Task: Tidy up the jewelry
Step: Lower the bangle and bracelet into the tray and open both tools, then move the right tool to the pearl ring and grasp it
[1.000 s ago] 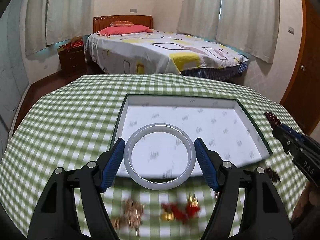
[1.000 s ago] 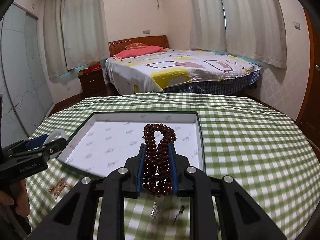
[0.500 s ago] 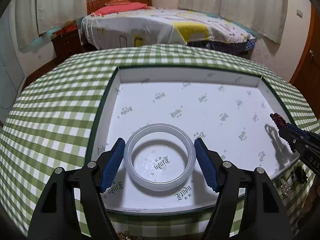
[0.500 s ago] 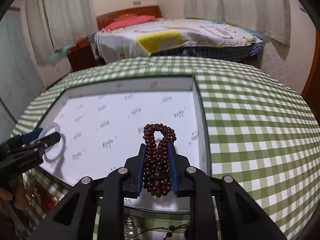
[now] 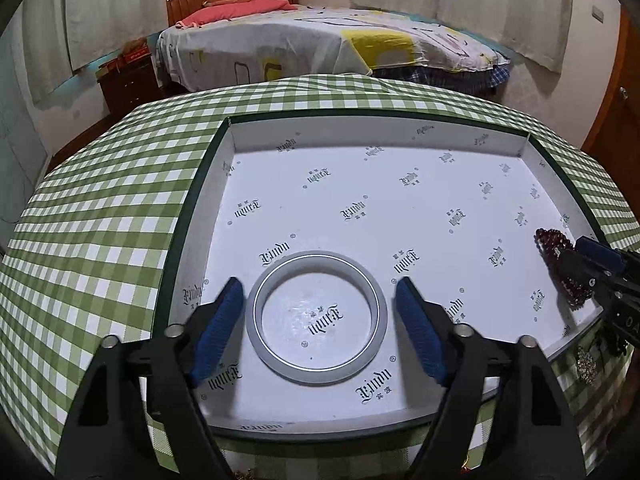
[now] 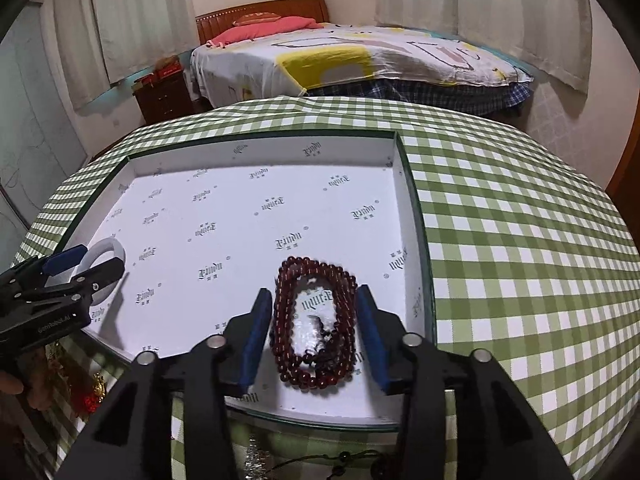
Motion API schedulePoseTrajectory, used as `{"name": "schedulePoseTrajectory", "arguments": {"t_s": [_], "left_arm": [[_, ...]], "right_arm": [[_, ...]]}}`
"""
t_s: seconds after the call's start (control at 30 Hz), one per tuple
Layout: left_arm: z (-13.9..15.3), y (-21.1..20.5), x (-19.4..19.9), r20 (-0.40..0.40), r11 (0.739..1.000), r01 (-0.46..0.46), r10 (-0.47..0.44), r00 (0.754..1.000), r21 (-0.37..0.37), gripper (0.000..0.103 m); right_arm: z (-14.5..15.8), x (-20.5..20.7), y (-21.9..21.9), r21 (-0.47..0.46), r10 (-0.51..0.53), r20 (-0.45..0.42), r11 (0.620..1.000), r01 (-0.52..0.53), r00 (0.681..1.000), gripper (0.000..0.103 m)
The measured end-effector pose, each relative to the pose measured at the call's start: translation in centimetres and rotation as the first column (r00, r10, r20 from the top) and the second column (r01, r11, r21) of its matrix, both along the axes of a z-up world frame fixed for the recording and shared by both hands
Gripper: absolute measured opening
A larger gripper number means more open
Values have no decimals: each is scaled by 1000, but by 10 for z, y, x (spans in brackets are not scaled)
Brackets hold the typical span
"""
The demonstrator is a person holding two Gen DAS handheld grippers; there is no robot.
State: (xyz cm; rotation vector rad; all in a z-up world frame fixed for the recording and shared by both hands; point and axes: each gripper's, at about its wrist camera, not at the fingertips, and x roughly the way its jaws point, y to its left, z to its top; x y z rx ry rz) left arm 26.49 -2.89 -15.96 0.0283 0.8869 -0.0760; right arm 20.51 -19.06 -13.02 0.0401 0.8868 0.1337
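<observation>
A white bangle (image 5: 317,316) lies flat on the floor of the white printed box (image 5: 400,132), near its front left corner. My left gripper (image 5: 320,312) is open, its blue pads (image 5: 224,316) apart from the bangle on both sides. A dark red bead bracelet (image 6: 316,320) lies on the box floor near the front right wall. My right gripper (image 6: 316,320) is open around it, pads (image 6: 256,328) clear of the beads. The bangle (image 6: 105,256) and left gripper (image 6: 80,268) show in the right wrist view; the beads (image 5: 560,256) show in the left wrist view.
The box sits on a table with a green checked cloth (image 6: 520,240). More jewelry lies on the cloth in front of the box: red and gold pieces (image 6: 94,392), a silver piece (image 5: 586,364), a dark cord (image 6: 344,460). A bed (image 5: 320,44) stands beyond.
Both grippers moved forward and down into the box, then opened. The bangle and the bead bracelet were let go and now rest on the box floor.
</observation>
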Motion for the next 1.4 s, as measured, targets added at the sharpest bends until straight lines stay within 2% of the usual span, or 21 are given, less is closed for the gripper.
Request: {"name": "schedulePoseTrajectory", "arguments": {"t_s": [0.23, 0.47, 0.67, 0.87, 1.17, 1.4], "left_arm": [[3, 1, -2, 16, 1000, -5, 5, 1000, -6, 84], [14, -5, -16, 72, 999, 18, -20, 997, 33, 87], [33, -6, -37, 142, 999, 22, -27, 990, 38, 87], [50, -7, -68, 205, 1000, 13, -17, 979, 19, 87], [52, -5, -123, 256, 1000, -14, 17, 967, -12, 87], [46, -2, -160, 277, 998, -53, 61, 959, -34, 87]], "right_arm": [[9, -6, -4, 22, -4, 26, 1000, 3, 1000, 46], [21, -22, -8, 24, -16, 64, 1000, 15, 998, 47], [28, -38, -17, 35, -48, 82, 998, 45, 995, 47], [34, -71, -27, 42, -91, 115, 995, 87, 989, 47], [21, -134, -30, 13, -105, 135, 994, 104, 985, 47], [4, -163, -29, 7, -115, 131, 993, 115, 985, 47]]}}
